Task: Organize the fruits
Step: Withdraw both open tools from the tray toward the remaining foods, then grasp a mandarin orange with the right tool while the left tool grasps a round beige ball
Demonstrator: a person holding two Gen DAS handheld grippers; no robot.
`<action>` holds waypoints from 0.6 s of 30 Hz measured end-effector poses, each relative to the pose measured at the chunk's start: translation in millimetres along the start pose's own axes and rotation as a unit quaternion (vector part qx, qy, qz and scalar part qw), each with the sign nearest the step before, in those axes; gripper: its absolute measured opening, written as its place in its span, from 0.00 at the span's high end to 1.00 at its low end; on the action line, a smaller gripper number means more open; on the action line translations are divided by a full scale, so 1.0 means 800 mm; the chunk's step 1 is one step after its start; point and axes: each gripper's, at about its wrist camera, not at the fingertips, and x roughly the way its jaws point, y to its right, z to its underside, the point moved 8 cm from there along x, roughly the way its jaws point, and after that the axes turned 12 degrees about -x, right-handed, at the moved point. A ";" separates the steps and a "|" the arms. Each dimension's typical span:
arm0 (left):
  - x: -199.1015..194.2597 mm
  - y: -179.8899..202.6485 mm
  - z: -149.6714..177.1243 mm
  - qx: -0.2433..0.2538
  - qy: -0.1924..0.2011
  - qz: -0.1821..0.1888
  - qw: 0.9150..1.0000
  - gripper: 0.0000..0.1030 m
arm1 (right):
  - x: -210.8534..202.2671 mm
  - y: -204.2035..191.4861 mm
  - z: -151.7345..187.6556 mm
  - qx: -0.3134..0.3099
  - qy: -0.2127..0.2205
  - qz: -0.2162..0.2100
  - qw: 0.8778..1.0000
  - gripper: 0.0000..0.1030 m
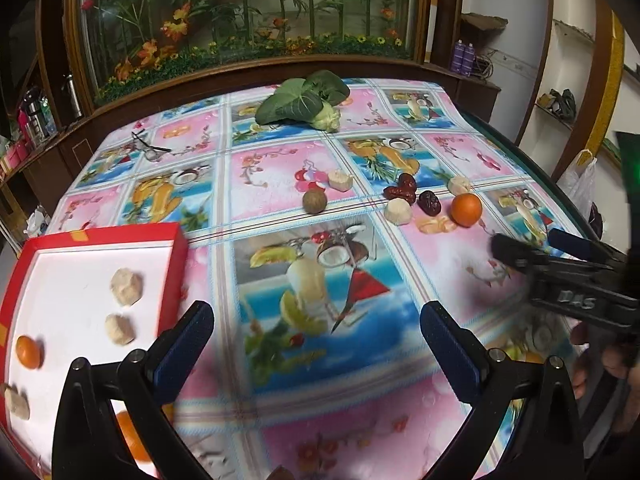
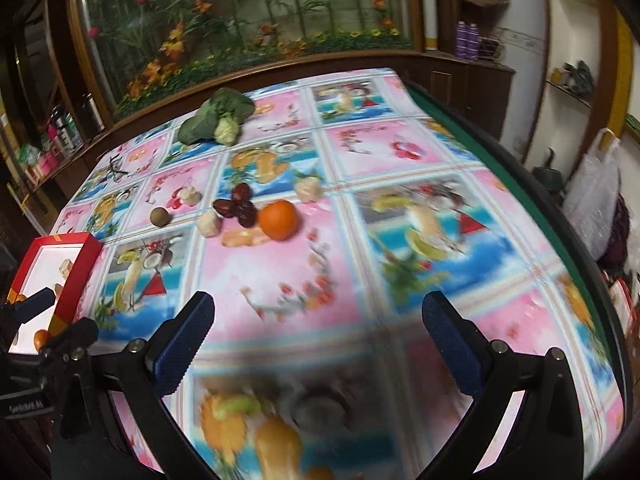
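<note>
Orange and round, the loose orange (image 2: 278, 219) sits on the patterned tablecloth (image 2: 400, 240) well ahead of my right gripper (image 2: 318, 344), a little left of its centre line, with the red dates (image 2: 236, 206) just beside it and a pale peeled piece (image 2: 210, 224) near them. My right gripper's fingers are spread wide with nothing between them. My left gripper (image 1: 316, 346) is likewise spread and empty, hovering over the cloth just right of the red box (image 1: 172, 276). Only the left wrist view shows the box's white inside clearly: two pale pieces (image 1: 126, 286) and a small orange (image 1: 28, 351) lie there. The right wrist view shows the table's green edge (image 2: 560, 216).
</note>
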 end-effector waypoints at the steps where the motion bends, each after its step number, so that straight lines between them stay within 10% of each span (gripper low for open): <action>1: 0.003 0.002 -0.003 -0.001 0.000 0.001 1.000 0.00 | 0.007 -0.002 -0.004 -0.003 -0.002 0.001 1.000 0.00; 9: 0.031 0.017 -0.024 -0.012 -0.002 -0.002 1.000 0.01 | 0.070 -0.013 -0.035 -0.045 -0.028 0.016 0.998 0.04; 16: 0.063 0.054 -0.035 -0.008 -0.011 0.010 1.000 0.01 | 0.097 -0.013 -0.041 -0.051 -0.043 0.012 0.998 0.68; 18: 0.075 0.067 -0.036 -0.002 -0.015 0.012 1.000 0.01 | 0.093 -0.010 -0.039 -0.044 -0.037 0.015 0.998 0.68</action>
